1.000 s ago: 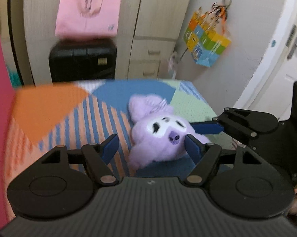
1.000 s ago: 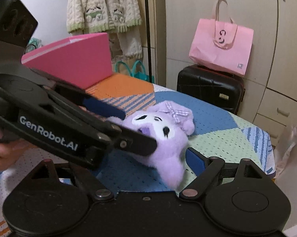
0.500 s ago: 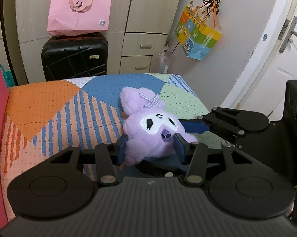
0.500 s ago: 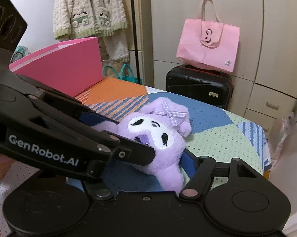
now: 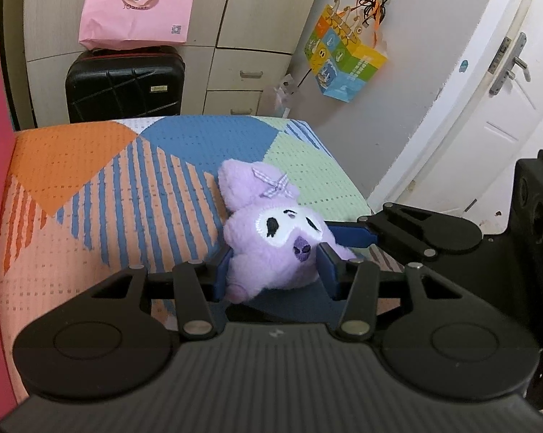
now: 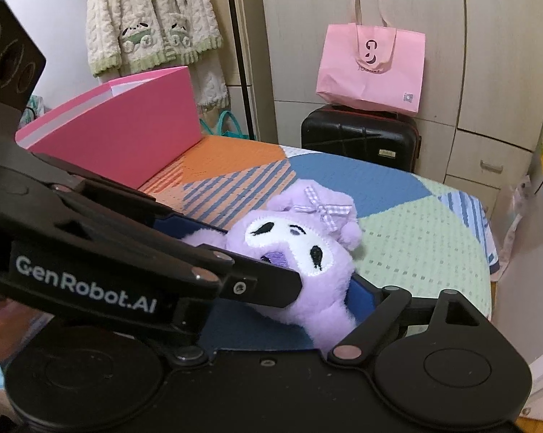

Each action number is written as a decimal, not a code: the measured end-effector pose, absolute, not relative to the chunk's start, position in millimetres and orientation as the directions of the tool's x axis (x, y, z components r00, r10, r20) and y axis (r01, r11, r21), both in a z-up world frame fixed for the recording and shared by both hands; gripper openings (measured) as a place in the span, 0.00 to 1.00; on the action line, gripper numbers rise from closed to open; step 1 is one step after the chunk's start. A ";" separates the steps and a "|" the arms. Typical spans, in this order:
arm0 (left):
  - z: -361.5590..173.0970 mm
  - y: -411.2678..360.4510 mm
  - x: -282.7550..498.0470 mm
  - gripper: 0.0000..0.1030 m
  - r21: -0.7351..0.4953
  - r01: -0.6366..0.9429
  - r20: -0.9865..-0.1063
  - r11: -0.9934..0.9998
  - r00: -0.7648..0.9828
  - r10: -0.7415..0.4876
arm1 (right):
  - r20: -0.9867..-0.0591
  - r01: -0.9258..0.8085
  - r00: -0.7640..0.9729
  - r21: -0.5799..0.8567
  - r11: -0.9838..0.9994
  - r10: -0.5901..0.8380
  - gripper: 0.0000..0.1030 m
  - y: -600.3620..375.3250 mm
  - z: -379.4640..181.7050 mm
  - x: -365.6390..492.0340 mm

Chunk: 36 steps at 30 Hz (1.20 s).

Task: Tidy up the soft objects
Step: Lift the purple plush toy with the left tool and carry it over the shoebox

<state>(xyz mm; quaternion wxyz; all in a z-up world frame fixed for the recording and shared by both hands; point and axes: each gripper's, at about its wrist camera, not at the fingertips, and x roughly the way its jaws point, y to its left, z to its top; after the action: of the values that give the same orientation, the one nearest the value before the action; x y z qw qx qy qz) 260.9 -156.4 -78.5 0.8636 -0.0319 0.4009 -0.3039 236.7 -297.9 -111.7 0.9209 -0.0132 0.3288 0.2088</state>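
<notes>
**Purple plush toy gripped above the patchwork bed cover**

The purple plush toy (image 5: 282, 249) sits at the near right of the patchwork bed cover (image 5: 91, 187), face up, a gingham bow on its head. The left gripper (image 5: 275, 270) is narrowed onto the toy's body, both blue pads pressing into the fur. The right gripper (image 6: 343, 299) comes in from the right, and its jaws have just been opening; one blue finger lies against the toy's far side, but its other finger is hidden, so whether it grips cannot be told. The toy is likely light, soft and compressible, not fragile; the stuffed body offers a firmer hold than the ears or bow. A pink box (image 6: 127, 130) stands open at the far left; its contents are not visible.
</notes>
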 end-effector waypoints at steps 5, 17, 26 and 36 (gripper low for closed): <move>-77.6 -152.3 247.3 0.45 -0.294 0.498 -0.675 0.816 0.497 -0.546 | -0.620 -0.378 0.686 0.142 0.915 0.380 0.87 -291.5 -112.6 224.4; -61.5 -125.2 192.3 0.46 -0.294 0.545 -0.629 0.785 0.508 -0.589 | -0.608 -0.374 0.715 0.082 0.924 0.344 0.93 -261.8 -95.0 165.5; -55.3 -88.4 156.0 0.46 -0.337 0.546 -0.627 0.767 0.478 -0.616 | -0.569 -0.397 0.740 0.061 0.916 0.359 0.93 -232.6 -84.4 119.1; -46.5 -41.2 124.5 0.49 -0.352 0.550 -0.654 0.757 0.434 -0.619 | -0.539 -0.464 0.739 0.027 0.885 0.404 0.93 -188.0 -74.2 81.6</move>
<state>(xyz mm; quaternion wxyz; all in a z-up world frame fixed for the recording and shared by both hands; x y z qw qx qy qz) 124.5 -41.2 -46.5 0.8457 -0.0426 0.4043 -0.3456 81.6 -188.0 -74.2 0.9309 -0.0544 0.2757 0.2334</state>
